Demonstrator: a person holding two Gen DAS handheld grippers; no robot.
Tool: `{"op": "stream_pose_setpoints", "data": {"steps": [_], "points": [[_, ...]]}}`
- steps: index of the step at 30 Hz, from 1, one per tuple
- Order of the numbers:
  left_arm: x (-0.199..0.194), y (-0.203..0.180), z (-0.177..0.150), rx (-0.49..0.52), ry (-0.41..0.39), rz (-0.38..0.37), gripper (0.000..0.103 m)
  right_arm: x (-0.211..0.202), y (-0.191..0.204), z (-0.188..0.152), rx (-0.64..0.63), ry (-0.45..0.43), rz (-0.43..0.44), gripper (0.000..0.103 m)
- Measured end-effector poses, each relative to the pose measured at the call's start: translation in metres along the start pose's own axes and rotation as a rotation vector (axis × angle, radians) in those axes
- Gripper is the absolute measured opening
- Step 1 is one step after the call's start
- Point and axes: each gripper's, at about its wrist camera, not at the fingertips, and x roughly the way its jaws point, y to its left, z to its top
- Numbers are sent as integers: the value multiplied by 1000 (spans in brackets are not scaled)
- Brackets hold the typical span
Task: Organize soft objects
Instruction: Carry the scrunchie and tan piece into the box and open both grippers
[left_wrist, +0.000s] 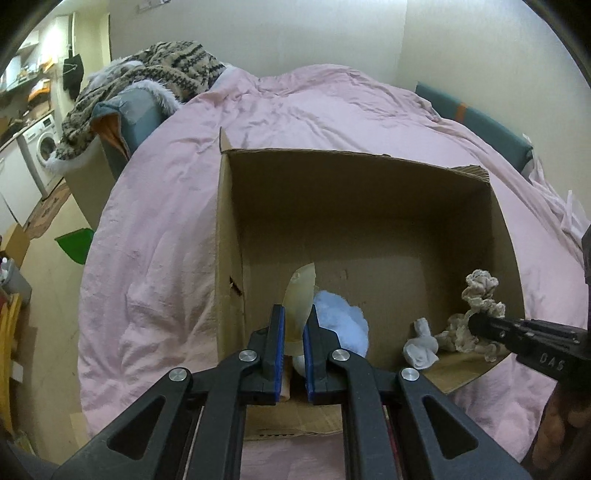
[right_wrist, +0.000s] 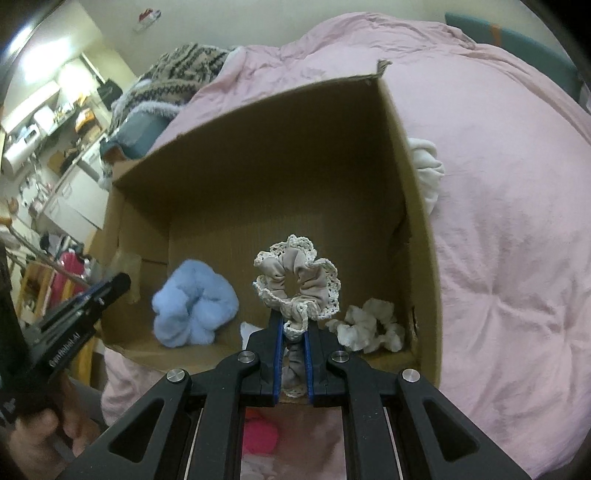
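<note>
Both grippers hang over the cardboard box (right_wrist: 417, 229): right gripper (right_wrist: 294, 328) jaws clamp a lace-trimmed scrunchie (right_wrist: 295, 284), left gripper (left_wrist: 294, 325) jaws pinch a translucent yellowish piece (left_wrist: 299, 295). Next, probably: release both inside.

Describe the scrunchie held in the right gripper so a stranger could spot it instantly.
Find the open cardboard box on the pink bedspread. Just above its floor, the right gripper pinches a beige scrunchie. Unlike the fluffy blue scrunchie to its left and the whitish scrunchie to its right, it has smooth fabric edged with cream lace.
</note>
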Motion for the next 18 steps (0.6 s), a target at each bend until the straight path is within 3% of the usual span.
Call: {"op": "stream_pose_setpoints", "data": {"steps": [18], "points": [[-3,-3,-3,3,9,-7,14,8,-3,0,21,19,5,12]]}}
